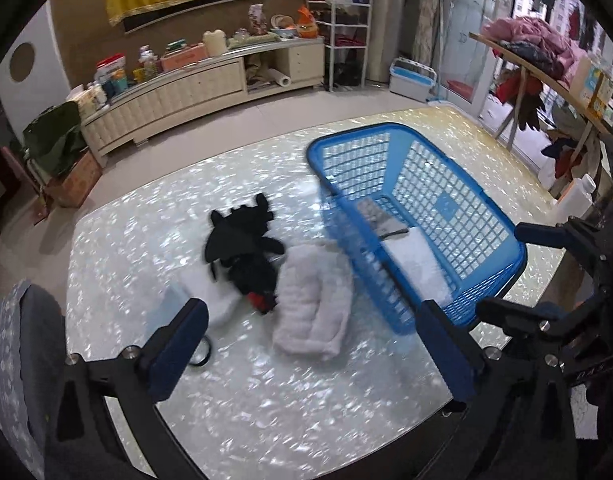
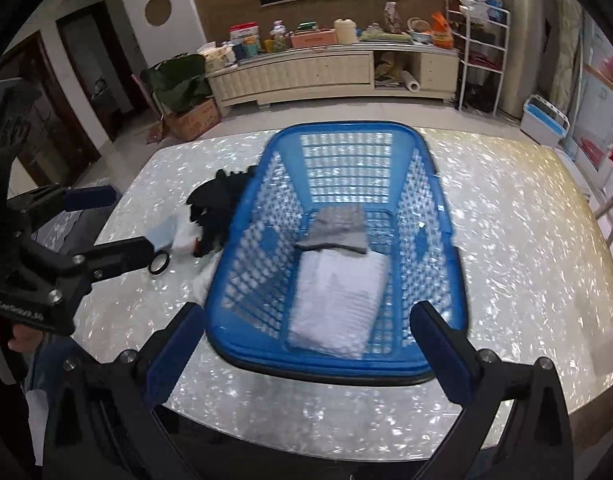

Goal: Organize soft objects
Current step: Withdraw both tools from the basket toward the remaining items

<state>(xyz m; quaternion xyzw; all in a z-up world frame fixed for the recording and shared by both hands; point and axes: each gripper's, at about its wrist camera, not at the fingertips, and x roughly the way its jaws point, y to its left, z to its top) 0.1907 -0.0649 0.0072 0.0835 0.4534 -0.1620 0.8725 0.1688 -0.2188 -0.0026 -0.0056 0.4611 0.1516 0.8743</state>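
A blue basket (image 2: 338, 364) stands on the pearly table (image 2: 526, 240) and holds 2 folded things: a white cloth (image 2: 338, 300) at the near end and a grey cloth (image 2: 338, 228) just behind it. Left of the basket lie a fluffy white towel (image 1: 310, 304), a black plush toy (image 1: 242, 248) touching it, a flat white packet (image 1: 202, 284) under the toy, and a black ring (image 2: 159, 263). The left gripper (image 1: 312, 340) hangs wide open over the towel, gripping nothing. The right gripper (image 2: 302, 344) is open too, empty, its fingers straddling the basket's near rim.
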